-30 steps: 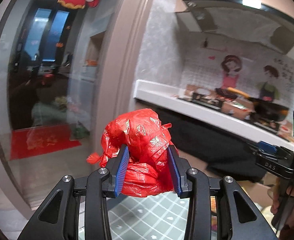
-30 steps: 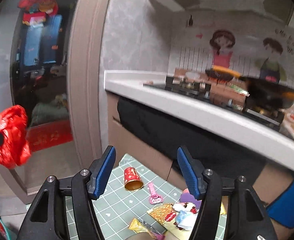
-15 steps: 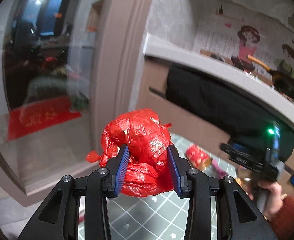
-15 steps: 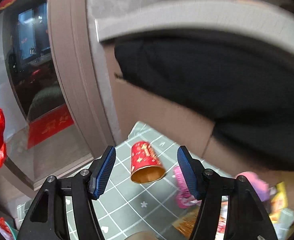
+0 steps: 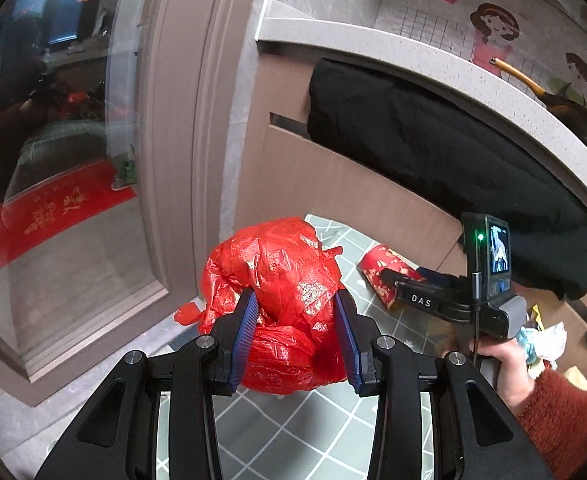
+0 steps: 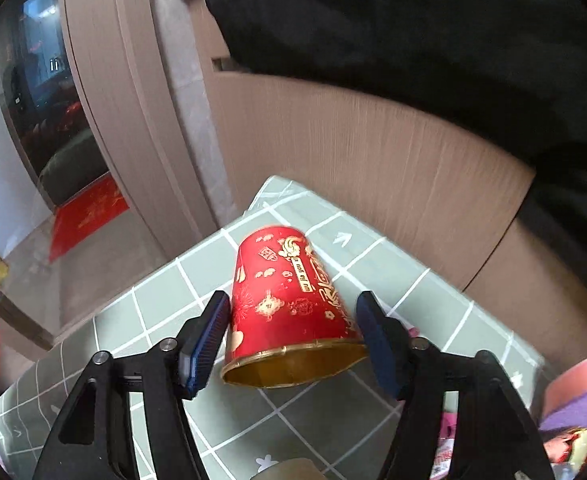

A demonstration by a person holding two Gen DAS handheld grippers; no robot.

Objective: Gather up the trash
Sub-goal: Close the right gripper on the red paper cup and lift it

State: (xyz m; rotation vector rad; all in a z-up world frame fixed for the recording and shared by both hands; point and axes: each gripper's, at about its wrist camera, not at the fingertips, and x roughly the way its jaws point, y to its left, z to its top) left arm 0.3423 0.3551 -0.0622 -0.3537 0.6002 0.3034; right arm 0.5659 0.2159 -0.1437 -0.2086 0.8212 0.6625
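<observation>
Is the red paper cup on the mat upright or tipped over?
Tipped over: the red paper cup lies on its side, gold mouth facing the camera.

Clearance: the right gripper (image 6: 293, 344) has its jaws opening around the red paper cup (image 6: 289, 304), which lies on its side on the green checked mat (image 6: 161, 304); a narrow gap shows on each side of the cup. Open mat lies to the left of the cup. Beyond it, the brown cabinet front (image 6: 373, 152) and hanging black cloth (image 6: 413, 32) block forward travel. The door frame (image 6: 133, 100) bounds the left. The red plastic bag (image 5: 281, 292) fills the left gripper (image 5: 295, 336). Wrappers (image 6: 565, 440) crowd the right
</observation>
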